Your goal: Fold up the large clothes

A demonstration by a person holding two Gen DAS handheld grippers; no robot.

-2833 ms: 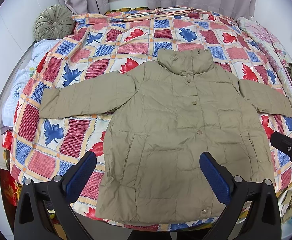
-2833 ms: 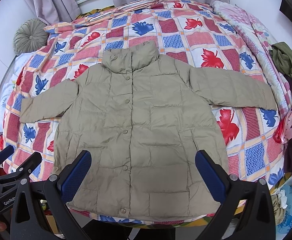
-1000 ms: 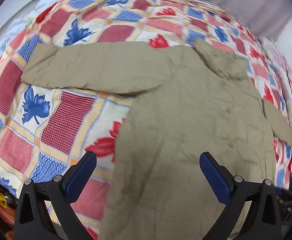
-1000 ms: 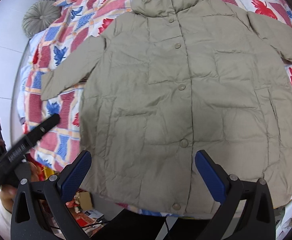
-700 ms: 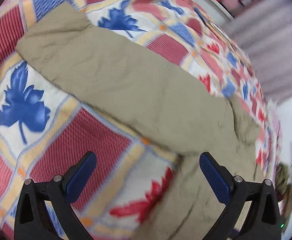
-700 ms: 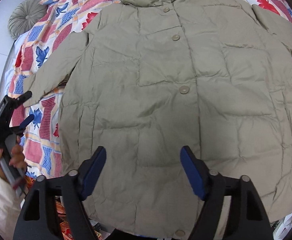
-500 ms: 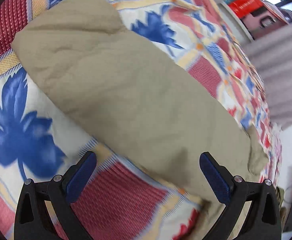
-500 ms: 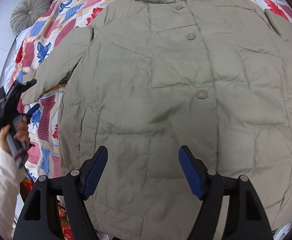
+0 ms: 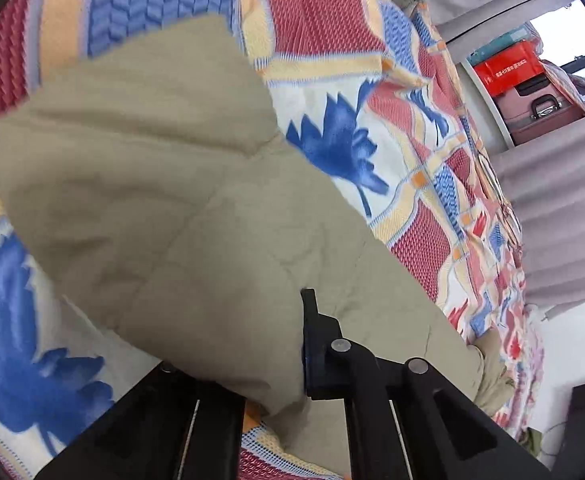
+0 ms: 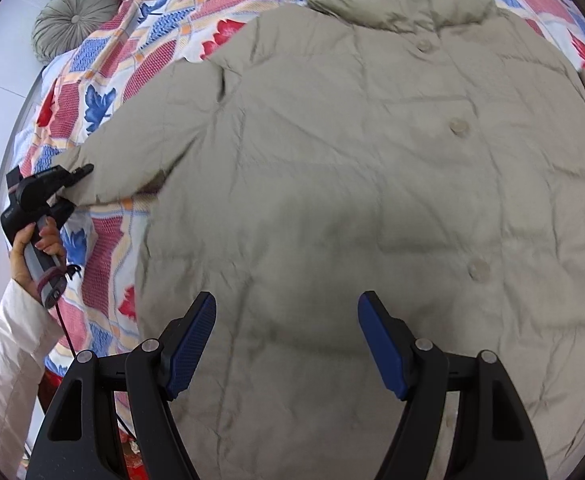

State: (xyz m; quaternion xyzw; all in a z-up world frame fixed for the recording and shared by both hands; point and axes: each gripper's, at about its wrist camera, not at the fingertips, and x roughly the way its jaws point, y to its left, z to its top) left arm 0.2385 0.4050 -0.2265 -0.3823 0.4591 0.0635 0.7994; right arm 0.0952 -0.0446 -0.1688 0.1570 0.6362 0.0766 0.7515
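Observation:
An olive puffer jacket [image 10: 352, 160] with front buttons lies spread face-up on a bed. Its left sleeve [image 9: 152, 180] stretches out over the patchwork quilt. My left gripper [image 9: 302, 320] is shut on that sleeve near the cuff; fabric folds over one finger and hides it. The right wrist view shows the left gripper [image 10: 78, 182] pinching the end of the sleeve [image 10: 144, 148], held by a hand. My right gripper [image 10: 286, 340] hovers over the jacket's lower front, blue pads [image 10: 190, 344] apart with nothing pinched between them.
The quilt [image 10: 104, 248] has red and blue leaf squares. A round grey-green cushion [image 10: 72, 20] lies at the bed's far left corner. Grey curtains [image 9: 564, 208] and a shelf with a red box [image 9: 508, 68] stand beyond. A white-sleeved arm [image 10: 0, 360] is at the bed's left edge.
My left gripper swung down to the left sleeve and closed on it. My right gripper narrowed its jaws somewhat and sank closer to the jacket's front.

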